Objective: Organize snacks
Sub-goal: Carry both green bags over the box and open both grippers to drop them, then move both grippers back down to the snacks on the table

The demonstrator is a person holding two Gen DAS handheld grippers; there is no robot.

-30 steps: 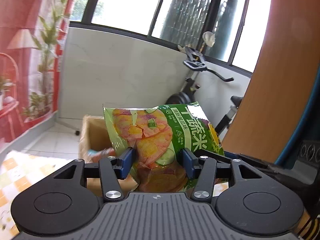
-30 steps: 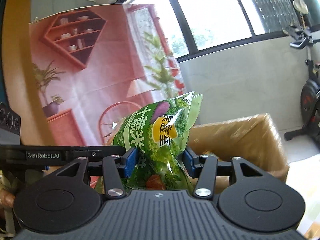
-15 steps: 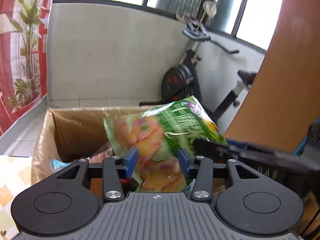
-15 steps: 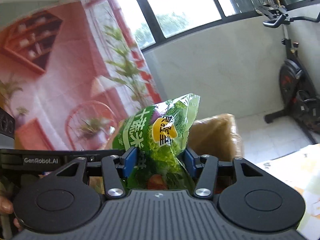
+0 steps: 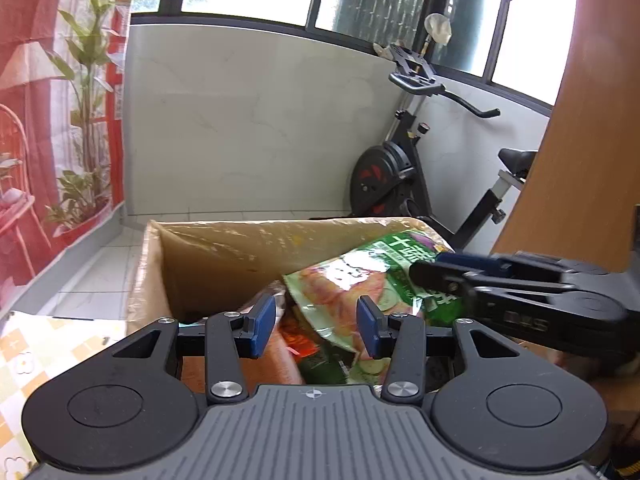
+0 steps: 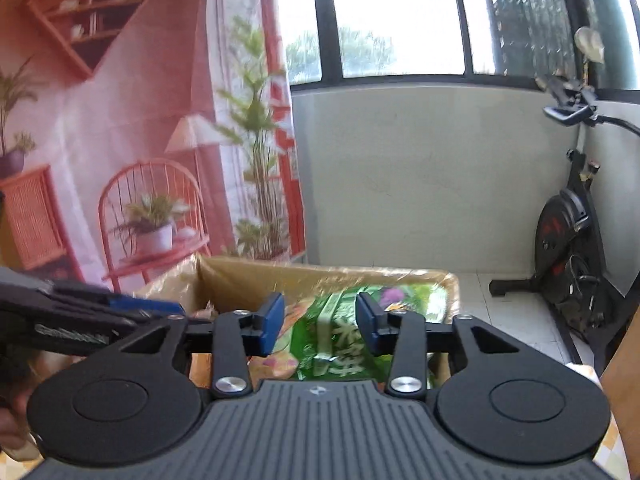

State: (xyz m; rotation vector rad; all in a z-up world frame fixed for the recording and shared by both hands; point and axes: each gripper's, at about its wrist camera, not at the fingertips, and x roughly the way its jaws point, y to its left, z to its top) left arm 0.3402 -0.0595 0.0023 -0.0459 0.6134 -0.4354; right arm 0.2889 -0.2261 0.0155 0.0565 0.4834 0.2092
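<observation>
A green snack bag (image 5: 360,284) printed with chips lies inside the open cardboard box (image 5: 208,256), on top of other packets. My left gripper (image 5: 316,326) is open just above the box's near side, with the bag below its blue pads. My right gripper (image 6: 320,322) is open above the same green bag (image 6: 336,332) in the box (image 6: 248,276). Each gripper shows in the other's view, the right one at the right (image 5: 520,296) and the left one at the left (image 6: 80,316). Neither holds anything.
An orange-red packet (image 5: 296,340) lies in the box under the green bag. A checkered cloth (image 5: 44,356) covers the surface at the left. An exercise bike (image 5: 404,168) stands behind the box by the white wall. A wooden panel (image 5: 580,152) rises at the right.
Both grippers carried the green bag down over the box and opened. The bag dropped from between the pads and now lies in the box.
</observation>
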